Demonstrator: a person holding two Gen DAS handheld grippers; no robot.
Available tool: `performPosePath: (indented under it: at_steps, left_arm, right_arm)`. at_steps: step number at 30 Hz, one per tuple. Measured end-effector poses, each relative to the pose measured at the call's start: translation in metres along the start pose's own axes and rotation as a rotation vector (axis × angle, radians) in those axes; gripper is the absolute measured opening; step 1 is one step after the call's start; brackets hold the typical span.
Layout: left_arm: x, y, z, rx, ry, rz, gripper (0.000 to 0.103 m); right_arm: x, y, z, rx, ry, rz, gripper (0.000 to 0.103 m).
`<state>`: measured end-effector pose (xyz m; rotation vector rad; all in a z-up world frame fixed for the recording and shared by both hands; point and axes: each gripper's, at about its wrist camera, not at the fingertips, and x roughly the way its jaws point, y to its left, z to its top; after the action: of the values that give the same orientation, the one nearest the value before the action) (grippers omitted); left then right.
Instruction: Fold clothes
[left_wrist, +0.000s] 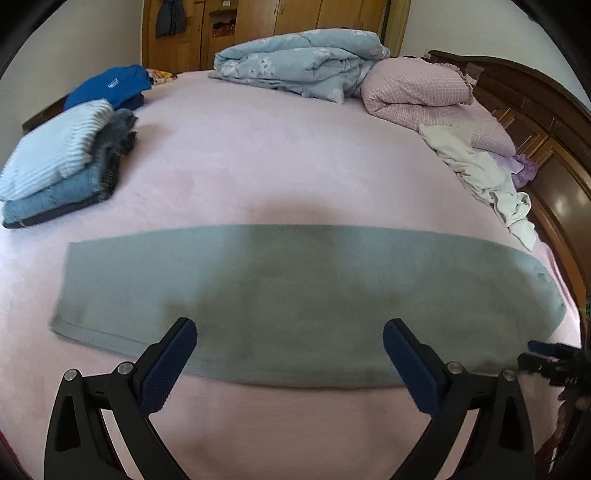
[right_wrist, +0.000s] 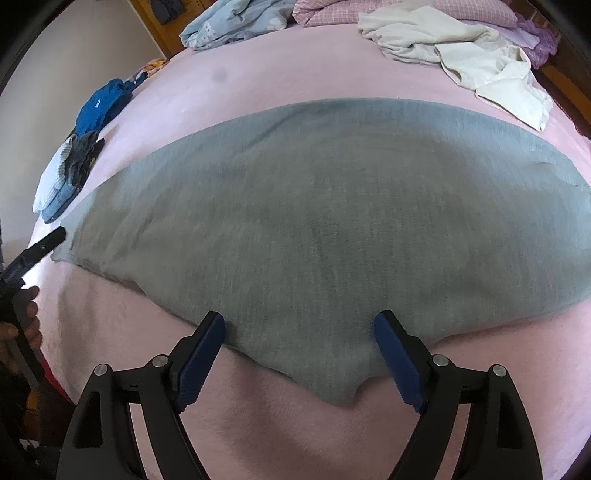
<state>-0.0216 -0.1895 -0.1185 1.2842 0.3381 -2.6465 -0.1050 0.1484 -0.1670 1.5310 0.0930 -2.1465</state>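
A long grey-green garment (left_wrist: 295, 295) lies flat across the pink bed sheet (left_wrist: 258, 166), folded into a wide strip. My left gripper (left_wrist: 290, 328) hangs open above its near edge, with nothing between the blue pads. In the right wrist view the same garment (right_wrist: 332, 229) fills the middle. My right gripper (right_wrist: 299, 325) stands open over its near edge, where a small corner of cloth points toward me; the pads do not press on it. The left gripper's black tip (right_wrist: 51, 238) shows at the left edge, with a hand (right_wrist: 26, 314) behind it.
A stack of folded clothes (left_wrist: 59, 162) and a blue garment (left_wrist: 110, 86) sit at the far left. A crumpled white garment (left_wrist: 487, 177) lies at the right by pink pillows (left_wrist: 417, 88). A light blue duvet (left_wrist: 295, 62) is at the back. A wooden headboard (left_wrist: 535, 122) runs along the right.
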Motion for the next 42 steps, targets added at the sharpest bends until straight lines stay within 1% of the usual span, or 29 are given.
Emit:
performPosePath:
  at_steps: [2,3,4,5,6,7,8,9,10,13,14,18,20,25,28,29,30,32,34,36,38,42]
  left_arm:
    - [-0.011,0.018,-0.005,-0.009,-0.021,0.009,0.100]
    - [-0.016,0.027,-0.007,-0.014,-0.031,0.014,0.095]
    - [-0.021,0.034,-0.004,-0.024,-0.046,0.026,0.084]
    - [-0.017,0.036,-0.002,-0.022,-0.038,0.050,0.076]
    - [-0.013,0.039,0.000,-0.019,-0.029,0.074,0.058]
    - [-0.013,0.046,0.001,-0.014,-0.010,0.101,0.036]
    - [-0.013,0.053,0.001,-0.010,0.009,0.128,0.025]
    - [-0.014,0.060,0.000,-0.017,0.017,0.151,0.011]
    - [-0.014,0.067,0.000,-0.025,0.026,0.172,0.009]
    - [-0.019,0.090,-0.002,-0.087,0.037,0.146,0.009]
    - [-0.023,0.096,-0.002,-0.099,0.027,0.132,0.009]
    - [-0.027,0.101,0.009,-0.094,0.025,0.089,0.009]
    - [-0.013,0.099,0.017,-0.083,0.071,0.085,0.007]
    - [0.018,0.094,0.018,-0.092,0.147,0.081,0.005]
    - [0.028,0.095,0.008,-0.080,0.176,0.090,0.005]
    - [0.030,0.096,0.006,-0.077,0.181,0.088,0.005]
    - [0.031,0.097,0.003,-0.074,0.186,0.086,0.005]
    - [0.033,0.100,-0.002,-0.069,0.196,0.083,0.004]
    - [0.026,0.099,0.001,-0.072,0.169,0.088,0.004]
    - [0.015,0.096,0.009,-0.060,0.118,0.099,0.004]
    - [0.012,0.096,0.016,-0.058,0.092,0.103,0.004]
    - [0.023,0.100,0.030,-0.062,0.088,0.137,0.004]
  right_arm:
    - [0.001,0.002,0.000,-0.006,0.002,-0.001,0.084]
    - [0.001,0.003,-0.001,-0.005,0.003,0.001,0.085]
    - [0.001,0.003,-0.001,-0.004,0.003,0.004,0.086]
    - [0.001,0.005,-0.001,-0.004,0.002,0.004,0.086]
    - [0.002,0.007,-0.002,-0.004,0.002,0.003,0.086]
    - [0.002,0.008,-0.002,-0.005,0.002,0.001,0.086]
    - [0.002,0.010,-0.002,-0.006,0.002,-0.002,0.087]
    - [0.003,0.012,-0.002,-0.006,0.003,-0.004,0.087]
    - [0.003,0.014,-0.002,-0.006,0.003,-0.006,0.087]
    - [0.005,0.017,-0.003,-0.006,0.009,-0.017,0.088]
    - [0.005,0.018,-0.003,-0.008,0.012,-0.021,0.088]
    - [0.009,0.026,-0.003,-0.014,0.026,-0.040,0.091]
    - [0.011,0.031,-0.003,-0.016,0.033,-0.053,0.093]
    - [0.014,0.037,-0.006,-0.026,0.041,-0.076,0.093]
    - [0.015,0.038,-0.007,-0.026,0.048,-0.076,0.093]
    - [0.015,0.035,-0.004,-0.026,0.052,-0.077,0.093]
    - [0.014,0.022,0.002,-0.027,0.055,-0.080,0.094]
    - [0.015,0.025,0.002,-0.028,0.058,-0.088,0.094]
    - [0.016,0.027,0.002,-0.028,0.058,-0.095,0.094]
    - [0.017,0.027,0.000,-0.028,0.057,-0.102,0.094]
    - [0.018,0.029,0.000,-0.029,0.060,-0.112,0.094]
    - [0.019,0.030,0.000,-0.023,0.063,-0.119,0.094]
